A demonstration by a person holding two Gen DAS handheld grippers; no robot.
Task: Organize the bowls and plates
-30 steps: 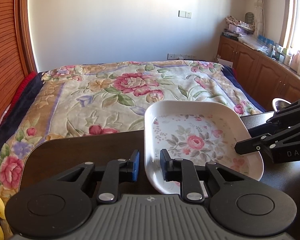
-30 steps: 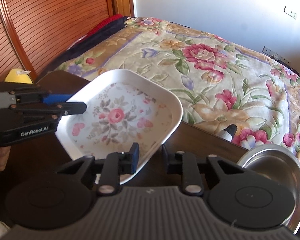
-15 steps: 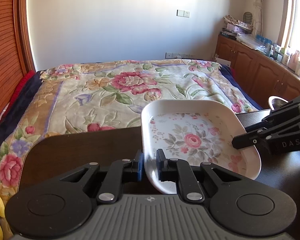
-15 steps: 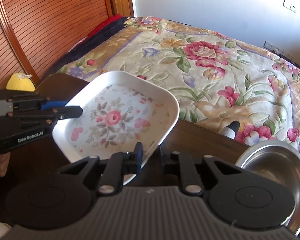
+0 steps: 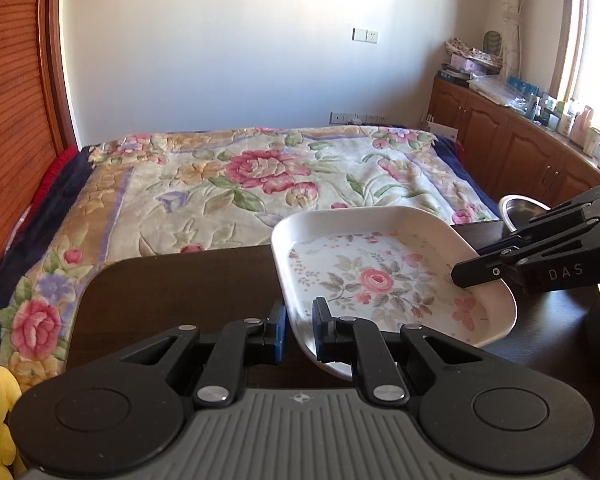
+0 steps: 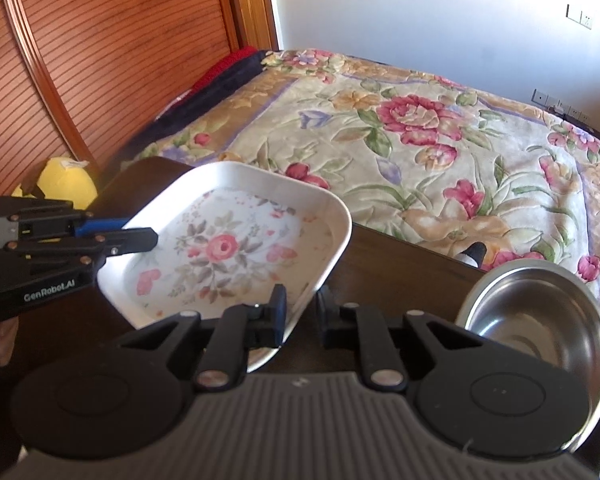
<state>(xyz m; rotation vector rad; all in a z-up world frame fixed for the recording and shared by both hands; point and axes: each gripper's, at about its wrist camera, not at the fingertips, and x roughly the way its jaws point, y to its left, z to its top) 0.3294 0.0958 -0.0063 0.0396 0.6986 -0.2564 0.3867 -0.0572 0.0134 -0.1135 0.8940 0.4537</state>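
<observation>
White floral plate (image 5: 384, 276), square with rounded corners, held over dark table (image 5: 180, 284) near the edge facing the bed (image 5: 260, 176). Left gripper (image 5: 299, 330) clamped on the plate's near left rim, 1 finger inside, 1 outside; right gripper (image 6: 300, 316) closed likewise on the opposite rim. Bare tabletop left of the plate up to the rounded corner. Steel bowl (image 6: 536, 316) just right of the plate, apart from it, partly cut off behind the right gripper's body. Plate underside hidden; contact with table not discernible. Yellow soft toy (image 6: 62, 178) beyond the table's left edge, partly hidden.
</observation>
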